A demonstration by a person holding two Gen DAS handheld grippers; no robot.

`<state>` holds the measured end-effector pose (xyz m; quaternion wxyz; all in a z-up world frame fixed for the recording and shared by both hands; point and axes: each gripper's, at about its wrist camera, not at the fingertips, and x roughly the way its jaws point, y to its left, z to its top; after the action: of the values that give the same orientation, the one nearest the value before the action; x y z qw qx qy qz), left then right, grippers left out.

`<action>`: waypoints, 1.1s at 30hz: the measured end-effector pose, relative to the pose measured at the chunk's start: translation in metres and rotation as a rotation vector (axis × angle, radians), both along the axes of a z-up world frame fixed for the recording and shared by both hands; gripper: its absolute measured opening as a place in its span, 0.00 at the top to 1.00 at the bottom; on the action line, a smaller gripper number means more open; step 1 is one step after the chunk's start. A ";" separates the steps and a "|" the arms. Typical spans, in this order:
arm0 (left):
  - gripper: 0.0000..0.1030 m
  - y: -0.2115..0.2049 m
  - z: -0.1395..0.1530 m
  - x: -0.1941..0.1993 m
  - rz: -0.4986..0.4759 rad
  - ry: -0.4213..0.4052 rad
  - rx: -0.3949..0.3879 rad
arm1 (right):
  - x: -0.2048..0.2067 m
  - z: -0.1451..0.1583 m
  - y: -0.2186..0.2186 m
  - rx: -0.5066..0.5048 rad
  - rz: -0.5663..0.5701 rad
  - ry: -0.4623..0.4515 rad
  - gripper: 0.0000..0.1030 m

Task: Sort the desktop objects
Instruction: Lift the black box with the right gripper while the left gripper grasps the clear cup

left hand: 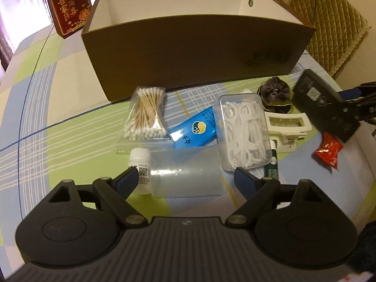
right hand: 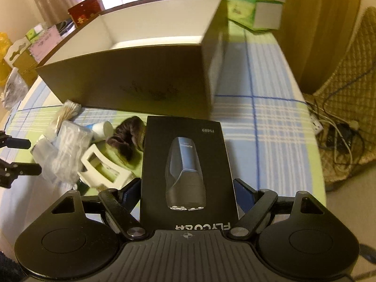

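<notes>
On the counter near the empty brown box (left hand: 188, 54): cotton swabs (left hand: 146, 115), floss picks (left hand: 243, 134) and clear bottle (left hand: 183, 174) unsorted, left gripper (left hand: 185, 176) jaws wide around that bottle without pressing, right gripper (right hand: 185, 192) jaws clamping the black shaver box (right hand: 185, 164).

1. The right gripper (right hand: 188, 189) straddles the black shaver box (right hand: 185, 155), both blue pads at its edges.
2. The open cardboard box (right hand: 131, 82) (white inside) stands beyond, on the checked tablecloth (right hand: 270, 122).
</notes>
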<state>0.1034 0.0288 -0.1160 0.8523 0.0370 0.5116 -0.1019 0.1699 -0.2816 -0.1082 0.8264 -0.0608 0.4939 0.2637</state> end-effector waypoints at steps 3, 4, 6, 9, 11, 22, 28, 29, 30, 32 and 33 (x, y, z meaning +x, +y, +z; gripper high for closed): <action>0.26 0.000 -0.004 0.004 -0.018 0.003 -0.004 | -0.004 0.002 -0.006 -0.011 -0.019 0.001 0.23; 0.29 -0.001 -0.004 0.004 -0.031 0.003 -0.006 | -0.006 0.002 -0.008 -0.016 -0.021 0.002 0.23; 0.33 -0.003 -0.006 0.005 -0.049 0.015 -0.012 | -0.008 0.003 -0.010 -0.024 -0.025 0.002 0.23; 0.33 -0.007 -0.007 0.002 -0.068 0.018 -0.016 | -0.011 0.003 -0.012 -0.034 -0.026 0.003 0.23; 0.33 -0.007 -0.009 0.002 -0.068 0.028 -0.017 | -0.012 0.003 -0.011 -0.042 -0.024 0.006 0.23; 0.33 -0.009 -0.020 0.011 -0.030 0.069 -0.001 | -0.007 0.004 0.010 -0.101 0.028 -0.042 0.23; 0.34 -0.008 -0.017 0.007 -0.010 0.066 0.010 | -0.008 -0.008 0.028 -0.204 0.065 -0.075 0.25; 0.34 -0.007 -0.016 0.006 -0.007 0.063 0.011 | -0.009 -0.009 0.029 -0.213 0.068 -0.083 0.26; 0.34 -0.006 -0.014 0.004 -0.004 0.060 0.011 | -0.011 -0.009 0.030 -0.219 0.070 -0.091 0.26; 0.34 -0.005 -0.010 0.000 -0.001 0.052 0.011 | -0.013 -0.008 0.029 -0.221 0.065 -0.095 0.26; 0.34 -0.004 -0.008 -0.002 0.000 0.050 0.011 | -0.014 -0.007 0.028 -0.217 0.061 -0.096 0.27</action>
<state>0.1017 0.0244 -0.1242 0.8392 0.0390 0.5332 -0.1000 0.1557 -0.2534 -0.1152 0.8292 -0.1772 0.4774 0.2305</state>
